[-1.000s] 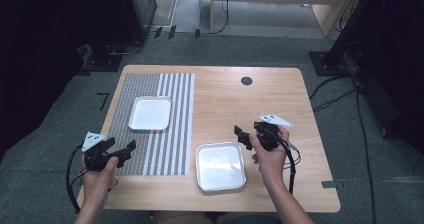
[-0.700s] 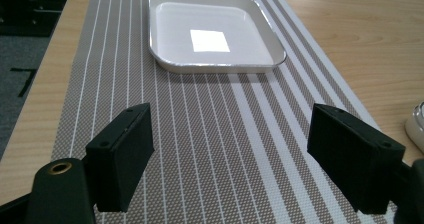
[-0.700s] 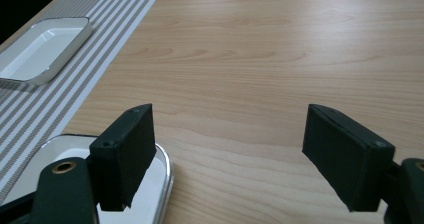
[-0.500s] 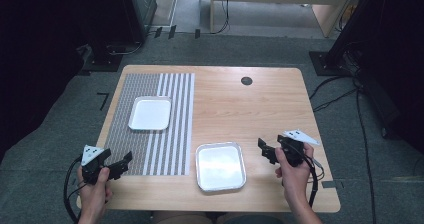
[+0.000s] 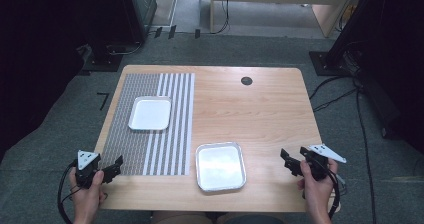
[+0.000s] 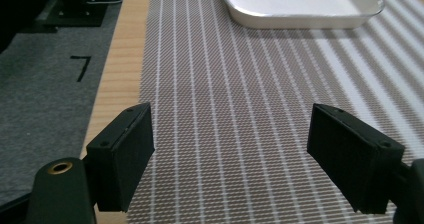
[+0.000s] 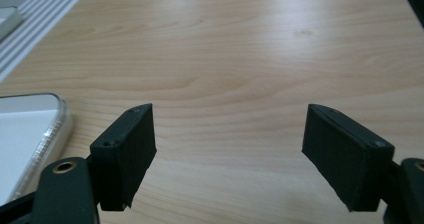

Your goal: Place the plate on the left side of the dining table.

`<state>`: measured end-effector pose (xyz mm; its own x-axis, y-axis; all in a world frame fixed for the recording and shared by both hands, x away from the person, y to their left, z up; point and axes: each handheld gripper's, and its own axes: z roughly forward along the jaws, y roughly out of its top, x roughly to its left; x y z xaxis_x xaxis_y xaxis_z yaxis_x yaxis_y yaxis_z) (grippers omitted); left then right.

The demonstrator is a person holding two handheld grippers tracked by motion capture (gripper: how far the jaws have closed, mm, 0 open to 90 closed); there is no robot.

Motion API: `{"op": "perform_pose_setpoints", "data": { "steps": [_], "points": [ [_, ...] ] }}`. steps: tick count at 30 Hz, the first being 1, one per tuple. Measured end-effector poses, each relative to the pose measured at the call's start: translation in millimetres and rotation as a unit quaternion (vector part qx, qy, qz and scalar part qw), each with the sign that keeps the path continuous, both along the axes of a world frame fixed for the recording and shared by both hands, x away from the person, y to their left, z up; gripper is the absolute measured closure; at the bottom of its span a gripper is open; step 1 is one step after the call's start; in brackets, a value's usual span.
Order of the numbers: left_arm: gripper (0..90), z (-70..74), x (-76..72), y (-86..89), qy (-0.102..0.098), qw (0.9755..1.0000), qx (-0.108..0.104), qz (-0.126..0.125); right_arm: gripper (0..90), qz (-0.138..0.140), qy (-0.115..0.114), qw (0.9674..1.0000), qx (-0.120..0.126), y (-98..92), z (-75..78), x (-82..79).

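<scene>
Both my hand-held grippers, left (image 5: 111,170) and right (image 5: 291,162), spread wide, gripping nothing, low at near desk (image 5: 260,109) edge. Near tray (image 5: 220,166) bare between them; far tray (image 5: 150,113) bare on mat (image 5: 175,134). I judge work not begun.

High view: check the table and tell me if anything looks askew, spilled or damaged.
Nothing stands out. The white tray sits square on the striped mat, the metal tray lies flat on the table, both empty. No spill or damage shows.
</scene>
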<state>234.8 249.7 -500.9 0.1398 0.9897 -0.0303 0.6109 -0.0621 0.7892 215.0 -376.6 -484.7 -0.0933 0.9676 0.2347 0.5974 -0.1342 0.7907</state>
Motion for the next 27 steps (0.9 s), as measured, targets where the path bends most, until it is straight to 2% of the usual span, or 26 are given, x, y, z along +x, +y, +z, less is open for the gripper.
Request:
{"op": "perform_pose_setpoints", "data": {
  "steps": [7,12,15,17,18,20,22,23,24,26,27],
  "points": [
    [18.8,-8.3,1.4,7.3,0.014,0.9999,0.007,0.002,21.7,-0.024,0.014,0.9995,-0.015,-25.9,-16.5,-15.4],
    [18.9,-10.0,0.2,7.5,0.017,0.9998,0.013,-0.005,21.7,-0.041,0.025,0.9987,-0.014,-42.1,-26.0,-22.6],
    [18.8,-12.2,-0.3,5.5,0.021,0.9994,0.025,-0.01,21.8,-0.044,0.031,0.9983,-0.019,-45.1,-30.8,-23.9],
    [18.8,-14.3,-0.7,1.2,0.018,0.9988,0.042,-0.019,21.7,-0.046,0.037,0.9979,-0.023,-44.9,-38.8,-25.7],
    [18.8,-14.3,-0.7,1.2,0.018,0.9988,0.042,-0.019,21.7,-0.046,0.037,0.9979,-0.023,-44.9,-38.8,-25.7],
    [19.0,-16.0,-0.7,-2.4,0.016,0.998,0.056,-0.025,21.5,-0.05,0.039,0.9974,-0.033,-41.6,-38.9,-26.2],
    [19.1,-16.1,-0.8,-3.2,0.015,0.9979,0.057,-0.026,21.4,-0.053,0.039,0.9972,-0.035,-40.7,-39.0,-26.0],
    [19.0,-16.2,0.0,-1.4,0.02,0.9983,0.048,-0.026,20.1,-0.055,0.042,0.9966,-0.045,-38.1,-39.1,-25.0],
    [19.1,-16.2,0.0,-1.4,0.02,0.9983,0.048,-0.026,20.1,-0.055,0.042,0.9966,-0.045,-38.1,-39.1,-25.0],
    [19.2,-16.3,0.7,0.0,0.024,0.9986,0.04,-0.026,18.4,-0.053,0.047,0.9952,-0.067,-33.8,-39.3,-23.6],
    [19.8,-16.4,1.4,1.7,0.029,0.9987,0.03,-0.028,17.3,-0.049,0.049,0.9947,-0.076,-32.3,-39.5,-23.0]
  ]
}}
